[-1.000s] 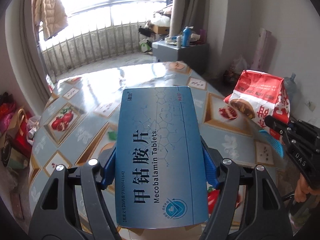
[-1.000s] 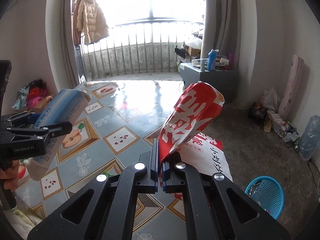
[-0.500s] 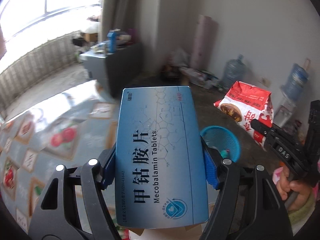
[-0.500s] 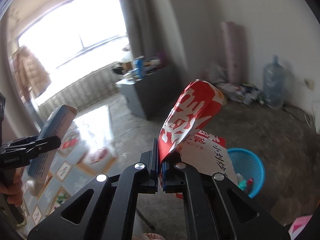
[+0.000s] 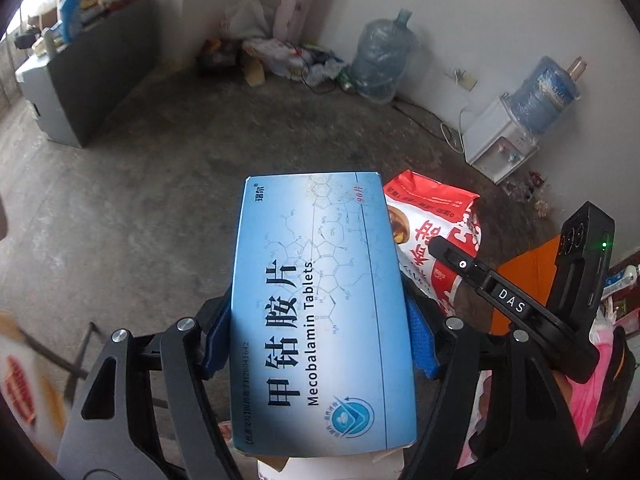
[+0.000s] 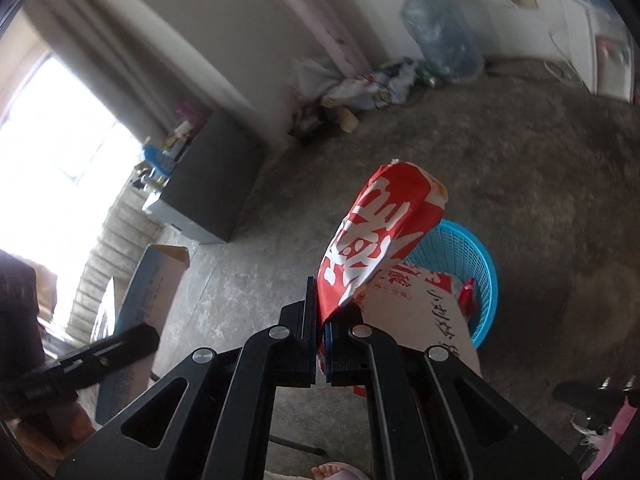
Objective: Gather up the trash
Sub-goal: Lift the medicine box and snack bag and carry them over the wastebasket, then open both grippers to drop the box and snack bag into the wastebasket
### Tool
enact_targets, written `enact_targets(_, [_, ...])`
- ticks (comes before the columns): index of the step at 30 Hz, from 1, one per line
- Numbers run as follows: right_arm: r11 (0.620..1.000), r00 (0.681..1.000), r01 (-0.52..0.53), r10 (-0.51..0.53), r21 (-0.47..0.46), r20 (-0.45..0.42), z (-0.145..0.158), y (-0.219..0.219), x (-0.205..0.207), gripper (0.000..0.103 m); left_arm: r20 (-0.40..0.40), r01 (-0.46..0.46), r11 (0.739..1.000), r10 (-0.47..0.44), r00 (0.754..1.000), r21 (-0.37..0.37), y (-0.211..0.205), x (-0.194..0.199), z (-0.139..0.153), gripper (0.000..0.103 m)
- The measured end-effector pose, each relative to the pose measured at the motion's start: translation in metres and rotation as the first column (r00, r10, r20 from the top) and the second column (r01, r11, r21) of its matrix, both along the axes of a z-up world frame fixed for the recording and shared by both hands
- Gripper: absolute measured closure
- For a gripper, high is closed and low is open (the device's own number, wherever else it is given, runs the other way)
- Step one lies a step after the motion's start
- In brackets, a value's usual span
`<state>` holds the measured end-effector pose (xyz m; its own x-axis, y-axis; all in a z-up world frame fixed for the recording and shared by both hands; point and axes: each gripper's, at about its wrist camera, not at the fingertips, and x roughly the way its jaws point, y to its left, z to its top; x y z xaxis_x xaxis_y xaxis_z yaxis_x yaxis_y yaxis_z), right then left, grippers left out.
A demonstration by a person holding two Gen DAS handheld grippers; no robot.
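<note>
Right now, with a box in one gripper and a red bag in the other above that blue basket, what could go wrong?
1. The right gripper pinches only an edge of the red bag; the floppy rest could catch the blue basket rim and spill onto the floor.
2. The left gripper holds the wide pill box off to the side of the basket; released there, it would probably miss.
3. The basket looks light; a bump might tip it.

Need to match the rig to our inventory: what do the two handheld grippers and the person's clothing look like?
Both grippers are black, with triangular cut-out finger arms, silver pivot bolts and blue pads. The right gripper carries white DAS lettering and a black module with a green light. A pink sleeve shows.
</note>
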<state>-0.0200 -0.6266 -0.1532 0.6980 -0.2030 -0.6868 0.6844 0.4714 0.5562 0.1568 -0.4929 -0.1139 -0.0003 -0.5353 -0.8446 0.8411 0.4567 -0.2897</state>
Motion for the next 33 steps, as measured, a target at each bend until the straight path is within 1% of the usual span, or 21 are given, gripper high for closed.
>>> enact_targets(3, [0.997,0.999,0.027,-0.028,0.070,0.021,-0.024,-0.027,0.007,0.099,-0.031,0.007,1.000,-0.007,0.999,0.009,-0.030,0.004,-0.025,0.036])
enact_targets(4, [0.995,0.999,0.030,-0.034,0.096,0.031,-0.031,-0.035,0.012,0.097,-0.035,0.003,1.000,-0.002,0.999,0.010,-0.038,0.004,-0.034,0.036])
enact_targets(5, [0.990,0.999,0.025,-0.031,0.137,0.041,-0.045,-0.046,0.017,0.097,-0.035,-0.004,1.000,0.005,0.999,0.012,-0.043,0.004,-0.041,0.035])
enact_targets(6, [0.985,0.999,0.016,-0.023,0.175,0.038,-0.058,-0.054,0.026,0.097,-0.038,-0.011,1.000,0.011,0.999,0.017,-0.051,0.007,-0.050,0.032])
enact_targets(7, [0.976,0.999,0.019,-0.026,0.218,0.030,-0.074,-0.062,0.027,0.090,-0.052,-0.018,0.999,0.020,0.998,0.033,-0.058,0.010,-0.061,0.025])
enact_targets(8, [0.962,0.999,0.040,-0.047,0.270,0.018,-0.094,-0.072,0.029,0.071,-0.080,-0.028,0.998,0.032,0.996,0.054,-0.065,0.014,-0.073,0.024])
enact_targets(9, [0.952,0.998,0.062,-0.067,0.300,0.004,-0.108,-0.072,0.027,0.060,-0.107,-0.035,0.997,0.042,0.993,0.068,-0.070,0.018,-0.080,0.024])
enact_targets(10, [0.945,0.995,0.099,-0.096,0.311,-0.024,-0.119,-0.074,0.024,0.056,-0.127,-0.046,0.996,0.056,0.990,0.081,-0.069,0.022,-0.086,0.024])
enact_targets(11, [0.940,0.989,0.147,-0.137,0.308,-0.055,-0.129,-0.075,0.019,0.056,-0.136,-0.060,0.994,0.072,0.988,0.088,-0.068,0.023,-0.089,0.024])
enact_targets(12, [0.935,0.986,0.168,-0.158,0.313,-0.056,-0.134,-0.075,0.013,0.056,-0.147,-0.061,0.995,0.071,0.987,0.077,-0.067,0.023,-0.089,0.024])
enact_targets(14, [0.927,0.982,0.185,-0.186,0.325,-0.031,-0.140,-0.071,0.004,0.056,-0.154,-0.047,0.998,0.054,0.987,0.047,-0.065,0.021,-0.084,0.024])
enact_targets(17, [0.937,0.980,0.200,-0.198,0.287,-0.037,-0.135,-0.067,-0.002,0.056,-0.137,-0.037,0.999,0.038,0.990,0.007,-0.058,0.021,-0.069,0.024])
enact_targets(20, [0.942,0.975,0.223,-0.218,0.252,-0.047,-0.125,-0.067,-0.009,0.056,-0.133,-0.049,0.998,0.043,0.990,-0.042,-0.046,0.023,-0.048,0.024])
enact_targets(23, [0.951,0.973,0.232,-0.228,0.205,-0.041,-0.107,-0.062,-0.014,0.056,-0.103,-0.047,0.995,0.037,0.994,-0.089,-0.034,0.020,-0.022,0.024])
enact_targets(25, [0.962,0.977,0.215,-0.212,0.168,-0.033,-0.090,-0.052,-0.017,0.055,-0.086,-0.047,0.992,0.037,0.996,-0.119,-0.024,0.019,-0.004,0.024])
enact_targets(28, [0.977,0.984,0.177,-0.176,0.121,-0.016,-0.066,-0.039,-0.010,0.052,-0.074,-0.054,0.985,0.043,0.996,-0.165,0.004,0.016,0.023,0.024])
enact_targets(31, [0.988,0.991,0.131,-0.130,0.080,-0.013,-0.044,-0.021,-0.003,0.051,-0.048,-0.073,0.975,0.065,0.997,-0.210,0.043,0.013,0.049,0.024])
enact_targets(33, [0.994,0.996,0.091,-0.091,0.066,-0.006,-0.030,-0.005,0.001,0.050,-0.005,-0.099,0.966,0.101,0.995,-0.240,0.079,0.011,0.067,0.021])
